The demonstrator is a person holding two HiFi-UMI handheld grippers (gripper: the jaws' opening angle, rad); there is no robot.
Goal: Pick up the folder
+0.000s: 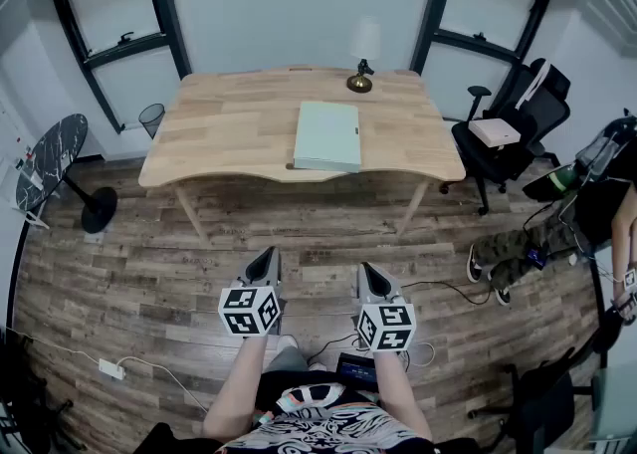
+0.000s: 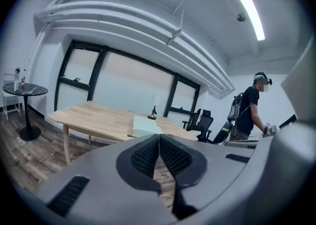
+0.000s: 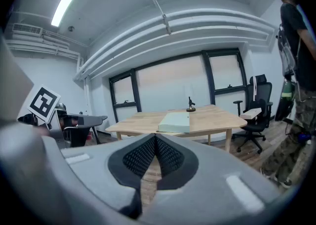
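Note:
A pale green folder lies flat on the wooden table, near the table's front edge and right of centre. It also shows in the left gripper view as the folder and in the right gripper view as the folder. My left gripper and right gripper hang side by side over the floor, well short of the table, both pointing toward it. Both are shut with nothing between the jaws.
A small brass lamp stands at the table's far edge. A black office chair with a white box on it sits to the right, a round dark side table to the left. A person stands at far right. Cables lie on the floor.

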